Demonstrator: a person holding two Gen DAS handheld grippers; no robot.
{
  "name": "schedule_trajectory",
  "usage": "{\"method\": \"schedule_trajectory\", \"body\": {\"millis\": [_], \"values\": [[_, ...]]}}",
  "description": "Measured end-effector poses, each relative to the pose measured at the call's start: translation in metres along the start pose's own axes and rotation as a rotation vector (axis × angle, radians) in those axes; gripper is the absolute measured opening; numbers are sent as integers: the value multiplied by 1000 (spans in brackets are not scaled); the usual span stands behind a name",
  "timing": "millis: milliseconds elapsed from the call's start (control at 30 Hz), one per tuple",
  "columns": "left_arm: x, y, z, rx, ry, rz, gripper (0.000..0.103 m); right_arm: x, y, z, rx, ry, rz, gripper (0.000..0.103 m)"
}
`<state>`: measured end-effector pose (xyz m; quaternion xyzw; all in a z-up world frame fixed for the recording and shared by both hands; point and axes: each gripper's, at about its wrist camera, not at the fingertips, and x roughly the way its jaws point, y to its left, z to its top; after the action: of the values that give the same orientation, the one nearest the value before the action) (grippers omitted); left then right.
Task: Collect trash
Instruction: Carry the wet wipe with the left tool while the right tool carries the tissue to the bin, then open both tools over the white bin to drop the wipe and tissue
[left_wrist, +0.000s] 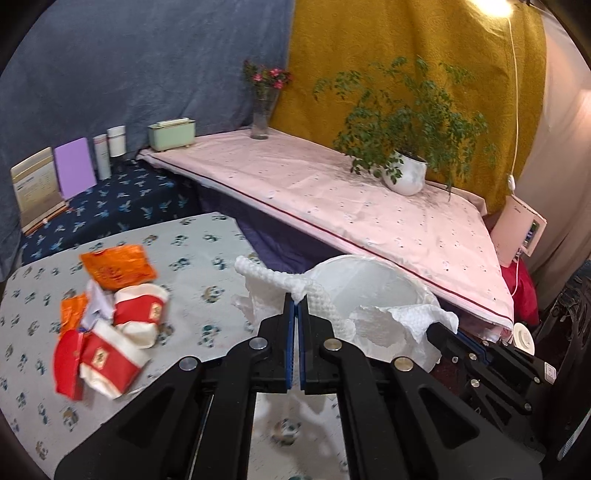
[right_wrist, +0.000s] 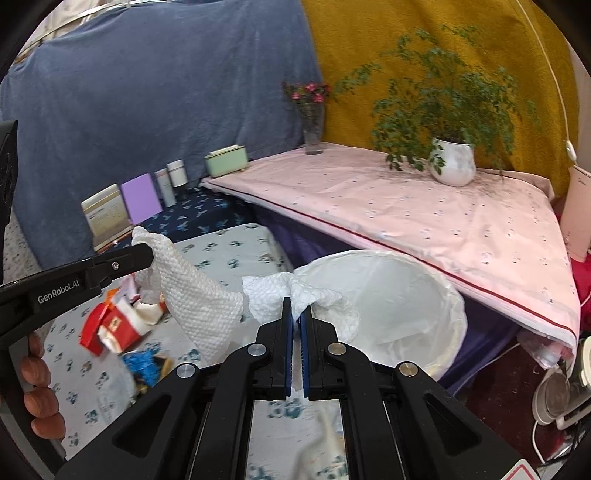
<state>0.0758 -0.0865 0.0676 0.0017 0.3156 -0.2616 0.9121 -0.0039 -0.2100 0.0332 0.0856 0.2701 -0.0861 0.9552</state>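
Observation:
My left gripper (left_wrist: 296, 301) is shut on a white waffle-textured paper towel (left_wrist: 325, 299), held by the near rim of the white-lined trash bin (left_wrist: 373, 277). In the right wrist view the same towel (right_wrist: 195, 291) hangs from the left gripper (right_wrist: 147, 254) at the left. My right gripper (right_wrist: 295, 306) is shut on a second crumpled white paper towel (right_wrist: 266, 291) at the bin's (right_wrist: 399, 295) near-left rim. Crushed red-and-white paper cups (left_wrist: 136, 310) and an orange wrapper (left_wrist: 118, 267) lie on the patterned tabletop (left_wrist: 195, 258) to the left. A blue wrapper (right_wrist: 147, 363) lies nearer.
Behind the bin runs a pink-covered table (left_wrist: 332, 192) with a potted plant (left_wrist: 406, 173) and a flower vase (left_wrist: 262, 114). Books, canisters and a green box (left_wrist: 171, 134) line the back left. A hand (right_wrist: 40, 387) grips the left tool. Cables and a round device (right_wrist: 554, 395) lie at the right.

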Motion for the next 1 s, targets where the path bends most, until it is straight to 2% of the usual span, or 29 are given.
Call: {"method": "schedule_trajectory", "body": {"millis": [333,533,600,667,733,833,1000], "values": [[63,-50,18,84,40,-115,2,30,-56,12,52,16,-118,4],[90,-63,18,96,82,-134,3,44,-71,17,59,25,-153,5],[96,-63,18,90,91,-134,9,46,-73,18,63,23,-160,7],[99,-62,18,78,94,-132,34,48,-75,19,63,26,-166,8],[97,-59,20,68,82,-124,47,49,-76,19,65,26,-171,15],[93,-57,22,72,65,-105,52,46,-76,20,67,10,-179,28],[86,-47,23,48,55,-85,53,40,-71,21,64,0,-173,28]]}}
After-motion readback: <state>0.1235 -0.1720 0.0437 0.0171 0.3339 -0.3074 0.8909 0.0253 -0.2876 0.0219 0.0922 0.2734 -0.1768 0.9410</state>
